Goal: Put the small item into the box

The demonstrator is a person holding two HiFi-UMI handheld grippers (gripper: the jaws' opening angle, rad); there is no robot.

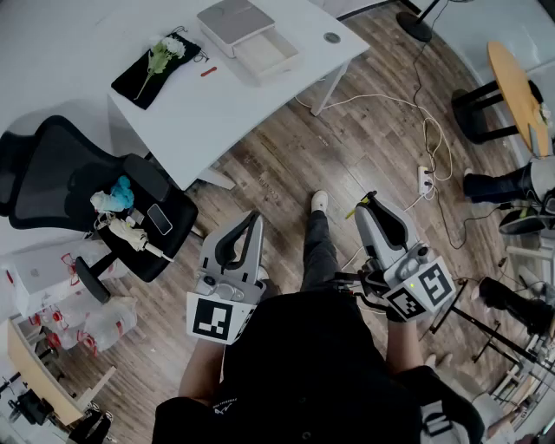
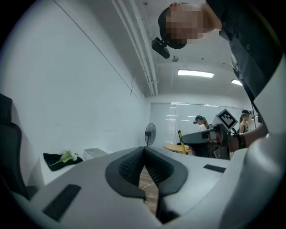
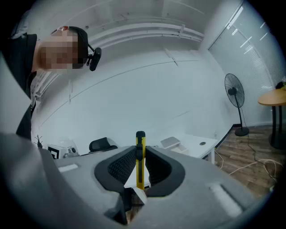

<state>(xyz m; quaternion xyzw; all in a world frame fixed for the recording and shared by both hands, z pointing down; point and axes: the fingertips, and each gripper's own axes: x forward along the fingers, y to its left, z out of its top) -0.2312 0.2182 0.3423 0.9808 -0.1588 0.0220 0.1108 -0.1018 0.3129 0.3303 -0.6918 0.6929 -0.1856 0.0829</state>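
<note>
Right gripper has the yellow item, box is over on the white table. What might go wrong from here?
The slim yellow item sits edge-on between the pads of the right gripper, sticking past the tips; it may pivot or slip on the way. A cable lies across the floor near the table: a trip risk before reaching the box.

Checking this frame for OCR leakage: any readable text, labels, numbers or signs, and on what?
None readable.
Cubes on the left hand-held gripper and right hand-held gripper: black-and-white square code patterns, no letters.
White carton beside the office chair: red print, too small to read.
On the box and the yellow utility knife: no print visible.
</note>
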